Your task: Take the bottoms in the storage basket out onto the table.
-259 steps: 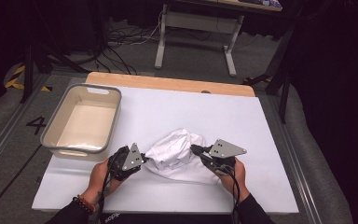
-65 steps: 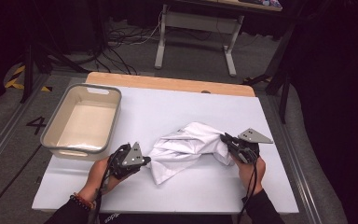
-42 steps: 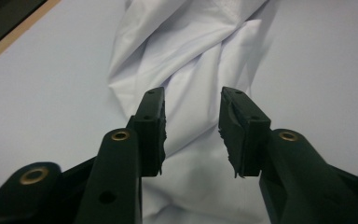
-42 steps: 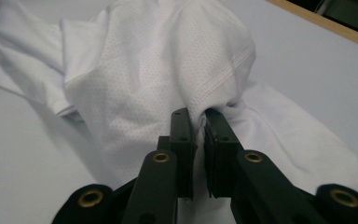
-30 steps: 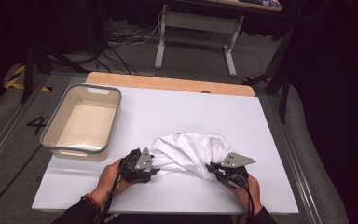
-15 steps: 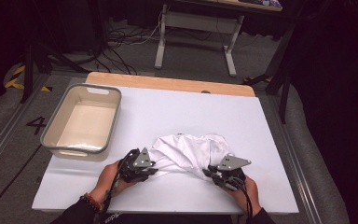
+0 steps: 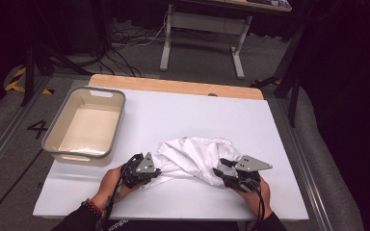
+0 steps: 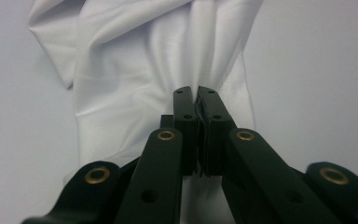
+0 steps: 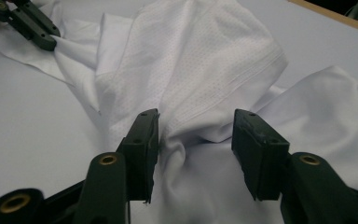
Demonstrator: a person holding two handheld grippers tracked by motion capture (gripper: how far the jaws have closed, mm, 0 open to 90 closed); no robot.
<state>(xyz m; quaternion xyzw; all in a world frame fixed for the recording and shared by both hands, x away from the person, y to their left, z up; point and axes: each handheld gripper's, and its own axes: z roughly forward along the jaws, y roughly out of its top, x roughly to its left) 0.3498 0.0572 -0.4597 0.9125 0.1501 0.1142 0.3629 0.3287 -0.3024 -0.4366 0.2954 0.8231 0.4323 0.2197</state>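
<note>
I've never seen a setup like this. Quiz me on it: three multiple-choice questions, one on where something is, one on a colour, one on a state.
1. Where does the tub stand?
A. left part of the table
B. right part
C. on the cloth

2. What colour is the cloth?
A. red
B. white
C. black

3. How do the right tool's jaws stand?
A. clamped tight on the cloth
B. apart, cloth between them
C. shut on the tub's rim

Answers:
1 A, the high view shows it at the table's left.
2 B, white in each view.
3 B, a gap shows at the pads; they have just been opening.
</note>
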